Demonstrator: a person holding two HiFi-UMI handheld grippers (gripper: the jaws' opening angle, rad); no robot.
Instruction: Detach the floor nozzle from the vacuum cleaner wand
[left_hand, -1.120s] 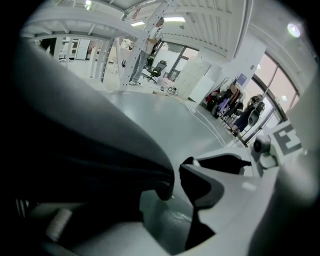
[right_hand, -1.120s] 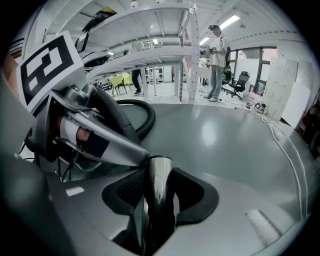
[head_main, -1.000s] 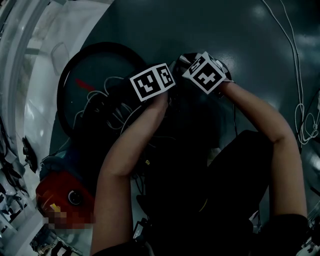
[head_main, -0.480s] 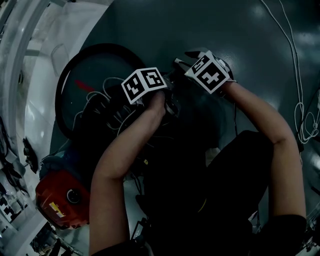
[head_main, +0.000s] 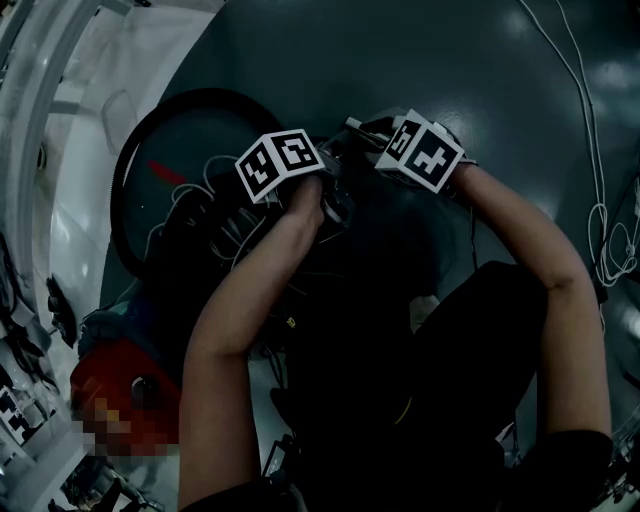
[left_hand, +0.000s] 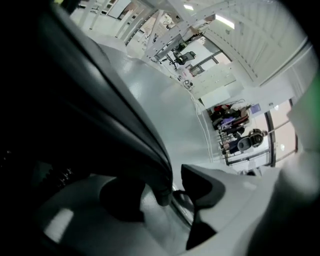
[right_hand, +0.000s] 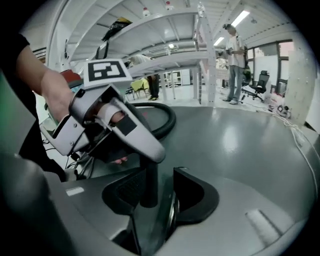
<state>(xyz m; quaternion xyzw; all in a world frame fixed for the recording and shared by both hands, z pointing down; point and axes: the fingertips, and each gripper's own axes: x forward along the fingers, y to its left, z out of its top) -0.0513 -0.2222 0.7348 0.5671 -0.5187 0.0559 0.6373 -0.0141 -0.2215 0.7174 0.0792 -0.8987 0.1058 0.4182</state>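
Floor nozzle: cannot be picked out in any view; in the head view the ground under both forearms is a dark tangle, and neither nozzle nor wand shows clearly there.
Vacuum body (head_main: 110, 378): red, on the floor at the lower left of the head view, beside the person's left arm and well apart from both grippers.
Hose (right_hand: 171, 117): black, lying in a wide loop on the floor; in the right gripper view it curves just behind the left gripper.
Left gripper (left_hand: 165, 192): jaws stand wide and have just been opening. A broad, dark, ridged shape runs down from the upper left into the gap, too close and dark to name. The pads do not visibly press on it.
Right gripper (right_hand: 159, 192): jaws stand wide and have just been opening, gripping nothing. The dark tip of the left gripper's jaw stands in line with the gap, near the left pad; whether they touch cannot be told.
Marker cubes: one on each gripper, near each other in the head view.
Floor (head_main: 400, 50): dark grey, glossy.
White cables (head_main: 598, 215): trailing along the floor at the right edge of the head view.
Bystander (right_hand: 234, 55): standing far off in the right gripper view.
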